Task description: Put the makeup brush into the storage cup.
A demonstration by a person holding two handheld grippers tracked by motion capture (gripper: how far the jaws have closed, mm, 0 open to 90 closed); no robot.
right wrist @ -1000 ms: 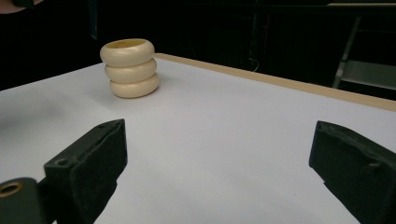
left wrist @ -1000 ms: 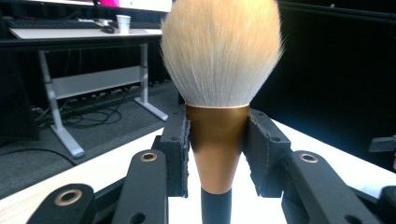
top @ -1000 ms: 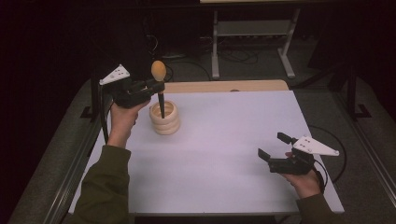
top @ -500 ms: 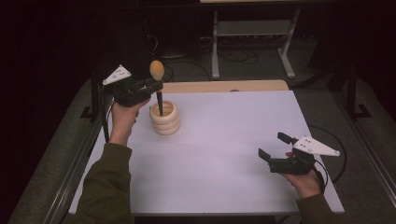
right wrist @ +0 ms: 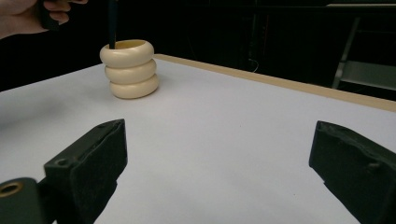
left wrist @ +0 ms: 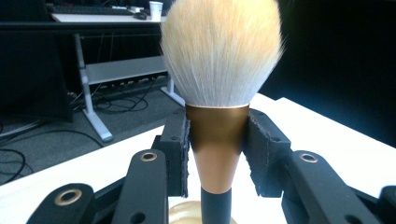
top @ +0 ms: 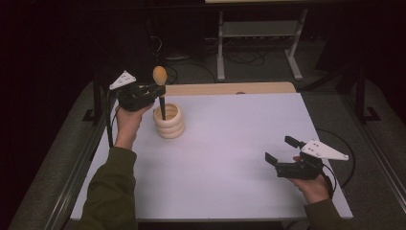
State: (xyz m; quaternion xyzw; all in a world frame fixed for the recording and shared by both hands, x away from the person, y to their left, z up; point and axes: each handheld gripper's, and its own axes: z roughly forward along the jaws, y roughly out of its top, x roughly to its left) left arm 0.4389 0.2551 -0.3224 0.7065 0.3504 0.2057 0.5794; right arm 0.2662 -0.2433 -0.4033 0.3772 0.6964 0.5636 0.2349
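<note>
A makeup brush [top: 159, 75] with a pale bristle head, copper ferrule and black handle stands upright, its handle down inside a cream ringed holder [top: 168, 122] at the table's far left. My left gripper [top: 160, 91] is shut on the brush. In the left gripper view the pads [left wrist: 180, 140] press both sides of the ferrule under the bristles [left wrist: 219, 56], with the holder's rim [left wrist: 187, 212] just below. My right gripper [top: 280, 149] hovers open and empty near the front right. Between its wide jaws [right wrist: 224, 149], the holder [right wrist: 130, 70] sits far off.
The white table top [top: 230, 143] has a wooden strip [top: 225, 88] along its far edge and a metal rail [top: 81, 167] down its left side. A white stand [top: 258, 28] and cables lie on the dark floor behind.
The left gripper has come slightly down and right with the brush, so the brush sits a little lower in the holder. The right gripper has stayed put.
</note>
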